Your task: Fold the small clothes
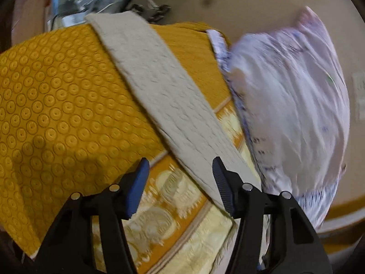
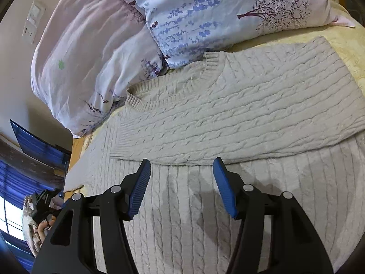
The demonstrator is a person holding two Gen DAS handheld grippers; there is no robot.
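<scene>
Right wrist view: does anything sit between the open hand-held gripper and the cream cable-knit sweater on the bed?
Nothing visible does. The right hand-held gripper is open directly above the sweater, with only bare knit between its fingers. The pillows lie beyond the collar.

Mustard patterned bedspread (image 1: 57, 96), floral pillows (image 2: 205, 16), wall switch plate (image 2: 33, 20)

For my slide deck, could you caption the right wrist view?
Open right gripper above a cream cable-knit sweater spread on the bed, sleeve folded across its body, floral pillows behind.
</scene>
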